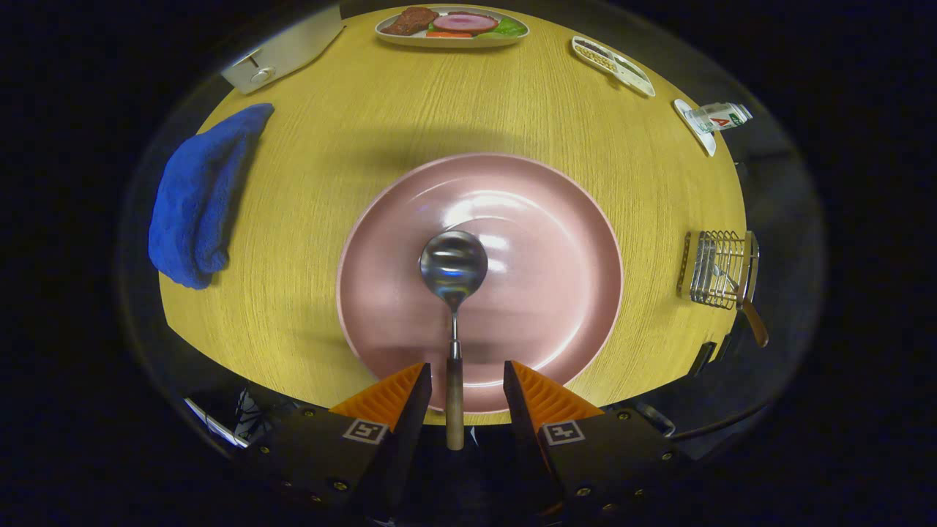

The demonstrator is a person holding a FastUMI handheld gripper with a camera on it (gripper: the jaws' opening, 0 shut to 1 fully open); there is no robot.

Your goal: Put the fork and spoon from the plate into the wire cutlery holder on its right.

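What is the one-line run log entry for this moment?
gripper: open, astride spoon handle | spoon: on pink plate | fork: in wire holder

**Gripper camera looking down over the table**

The gripper view is riding on the gripper (pixel 465 377), facing forward along its two parted fingers and down onto the round table (pixel 315 190). It is hanging close above the pink plate (pixel 556 293), which is lying just ahead of the fingers, while the table's far rim is curving away beyond.
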